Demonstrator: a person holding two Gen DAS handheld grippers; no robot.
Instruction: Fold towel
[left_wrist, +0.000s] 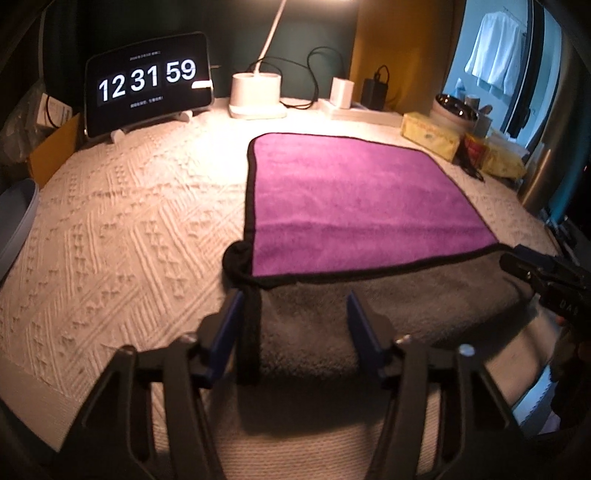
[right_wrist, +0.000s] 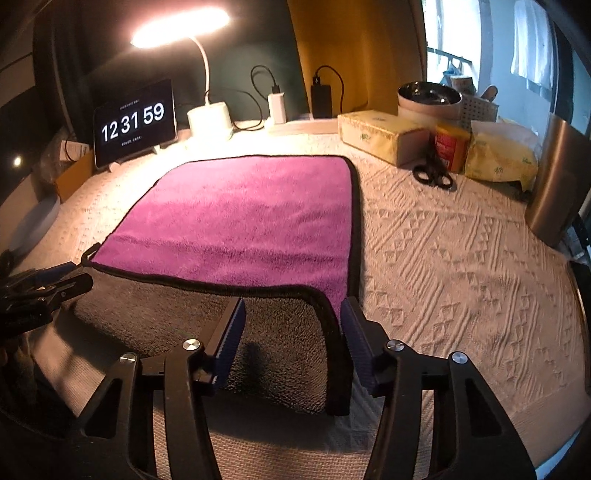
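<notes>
A towel, purple on one face (left_wrist: 351, 199) and grey on the other, with black trim, lies on the white textured cloth. Its near part is turned over, grey side up (left_wrist: 369, 306). It also shows in the right wrist view, purple (right_wrist: 243, 221) and grey (right_wrist: 266, 343). My left gripper (left_wrist: 295, 306) is open, its blue-padded fingers either side of the towel's near left corner strip. My right gripper (right_wrist: 291, 314) is open over the near right corner. Each gripper shows at the edge of the other's view, the right one (left_wrist: 535, 273) and the left one (right_wrist: 51, 288).
At the back stand a clock tablet (left_wrist: 147, 96), a lamp base (left_wrist: 256, 94), chargers (left_wrist: 341, 92) and cables. Tissue packs (right_wrist: 380, 136), scissors (right_wrist: 432, 170), a metal bowl (right_wrist: 428, 98) and a steel canister (right_wrist: 557, 184) are at the right. A pale bowl (left_wrist: 14, 225) is at the left.
</notes>
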